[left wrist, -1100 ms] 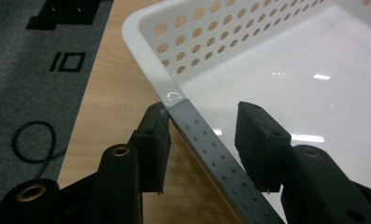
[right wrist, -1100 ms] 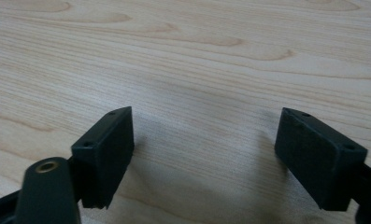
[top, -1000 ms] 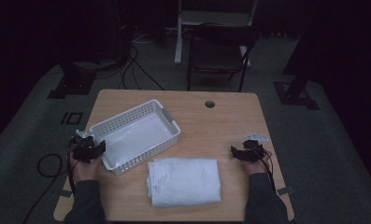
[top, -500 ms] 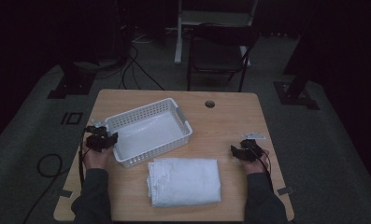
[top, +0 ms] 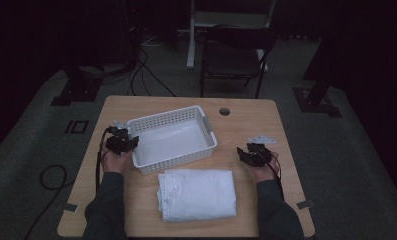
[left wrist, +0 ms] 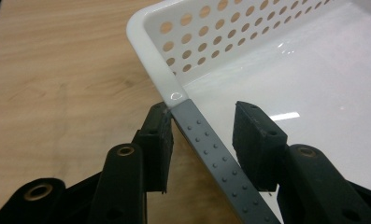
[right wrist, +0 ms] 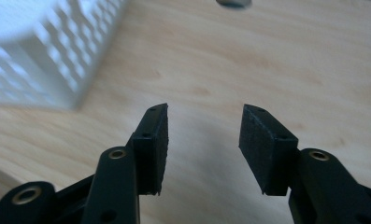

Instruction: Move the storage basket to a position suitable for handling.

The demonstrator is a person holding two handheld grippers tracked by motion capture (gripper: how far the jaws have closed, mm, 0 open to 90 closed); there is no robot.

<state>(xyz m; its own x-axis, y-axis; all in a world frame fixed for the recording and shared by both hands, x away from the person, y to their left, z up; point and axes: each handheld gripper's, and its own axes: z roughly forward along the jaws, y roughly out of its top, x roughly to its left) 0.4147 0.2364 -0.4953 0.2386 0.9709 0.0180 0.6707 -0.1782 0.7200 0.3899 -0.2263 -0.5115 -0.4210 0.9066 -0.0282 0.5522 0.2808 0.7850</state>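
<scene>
The white perforated basket [top: 172,140] serves as the landmark; it sits on the wooden tabletop [top: 246,125], turned a little askew to the tabletop's edges.

At the basket's left end, the left claw [top: 127,143] meets the rim. In the left gripper view the left claw [left wrist: 202,133] is spread, its jaws straddling the basket [left wrist: 286,79] wall: one jaw stands outside, touching the grey dimpled strip [left wrist: 216,154] that runs along the rim, while the other stands inside over the glossy white floor, apart from the strip. The jaws are not pressed together on the wall. The person's left hand [top: 117,159] holds that claw from the near side of the basket's left end.

Just in front of the basket, near its long near wall, lies a folded white towel [top: 197,194], flat on the tabletop.

Beyond the basket's right end, a round hole [top: 224,111] shows in the tabletop.

Well to the right of the basket, the right claw [top: 246,155] sits low over bare wood. In the right gripper view the right claw [right wrist: 203,144] is released, jaws wide with nothing between them, and the basket [right wrist: 47,60] appears blurred at the upper left.
</scene>
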